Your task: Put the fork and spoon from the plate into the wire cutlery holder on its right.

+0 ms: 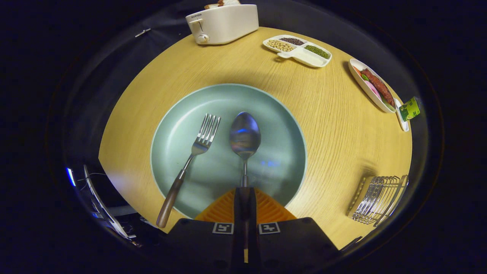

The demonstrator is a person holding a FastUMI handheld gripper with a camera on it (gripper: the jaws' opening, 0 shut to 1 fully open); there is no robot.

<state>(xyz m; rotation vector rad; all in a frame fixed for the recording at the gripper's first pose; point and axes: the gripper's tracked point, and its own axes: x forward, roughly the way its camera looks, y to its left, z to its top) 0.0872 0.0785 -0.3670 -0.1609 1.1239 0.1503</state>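
Note:
A pale green plate (281,125) lies on the round wooden table just ahead of my fingers. On it a steel spoon (245,137) points away from me, its handle running back between my fingers. My gripper (244,190) is shut on that spoon handle, and the bowl hangs slightly above the plate. A steel fork with a brown wooden handle (190,163) lies on the plate to the left of the spoon, its handle end reaching over the near rim. The wire cutlery holder (380,203) stands on the table to the right of the plate.
A white toaster (222,23) with bread stands at the far edge of the table. A divided white dish of beans (297,50) and a white dish of food (374,89) sit at the far right, with a small green packet (410,109) beside it.

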